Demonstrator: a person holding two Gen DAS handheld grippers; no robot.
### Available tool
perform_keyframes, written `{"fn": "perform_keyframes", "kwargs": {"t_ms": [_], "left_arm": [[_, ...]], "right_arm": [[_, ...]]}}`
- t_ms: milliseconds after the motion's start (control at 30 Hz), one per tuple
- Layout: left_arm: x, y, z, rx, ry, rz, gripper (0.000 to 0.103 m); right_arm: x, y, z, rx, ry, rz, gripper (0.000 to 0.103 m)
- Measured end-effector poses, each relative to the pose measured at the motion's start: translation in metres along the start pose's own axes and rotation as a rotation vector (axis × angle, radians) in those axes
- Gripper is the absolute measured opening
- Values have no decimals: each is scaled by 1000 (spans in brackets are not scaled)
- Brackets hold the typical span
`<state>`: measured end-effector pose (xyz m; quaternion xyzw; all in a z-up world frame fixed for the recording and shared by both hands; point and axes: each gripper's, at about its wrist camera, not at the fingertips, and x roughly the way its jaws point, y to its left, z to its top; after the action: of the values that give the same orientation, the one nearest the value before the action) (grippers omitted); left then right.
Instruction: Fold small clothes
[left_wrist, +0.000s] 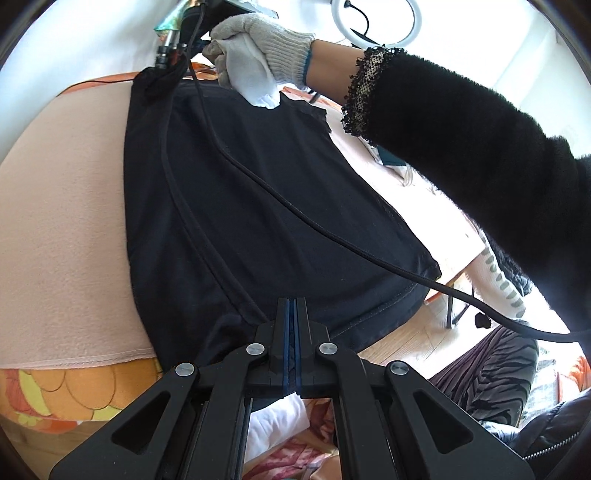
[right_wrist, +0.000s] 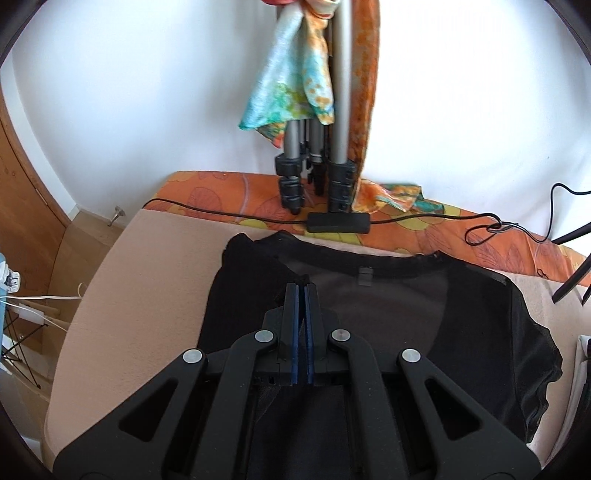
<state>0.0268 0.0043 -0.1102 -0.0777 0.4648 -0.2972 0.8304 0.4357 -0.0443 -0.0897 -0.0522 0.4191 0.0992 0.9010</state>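
A black garment (left_wrist: 258, 206) lies spread across a beige blanket (left_wrist: 62, 221) on a bed with an orange floral sheet (right_wrist: 221, 188). The left claw (left_wrist: 294, 306) is clenched on the garment's hem at 6 o'clock; the right claw (right_wrist: 303, 295), also clenched, pinches sheer black fabric below the neckline. A gloved hand (left_wrist: 255, 55) appears at 12 o'clock. No containers are visible.

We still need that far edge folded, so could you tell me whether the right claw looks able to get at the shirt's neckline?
Probably yes. The right claw is shut on the black shirt just short of the neckline, with nothing between them; it would have to let go first.
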Motion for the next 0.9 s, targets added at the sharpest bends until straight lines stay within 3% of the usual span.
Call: {"fn": "perform_keyframes", "kwargs": {"t_ms": [233,500,667,700,800,900], "left_arm": [[8,-11,0,22,16,-4,0],[-8,-1,-16,-4,13,-70,0],[-18,-16,-11,107,-39,40,2],[-16,-17,-9,106,-24,49,9],[-6,-18,-11,105,9,87,46],[7,-21,-13,121,47,135,51]], "right_arm": [[12,-32,-12,28,20,-41,4],[13,-41,-16,30,19,-62,4],[14,-39,-18,36,21,-49,4],[14,-36,-18,27,23,-51,4],[15,-31,-20,12,24,-52,4],[14,-27,-20,2,23,-44,4]]}}
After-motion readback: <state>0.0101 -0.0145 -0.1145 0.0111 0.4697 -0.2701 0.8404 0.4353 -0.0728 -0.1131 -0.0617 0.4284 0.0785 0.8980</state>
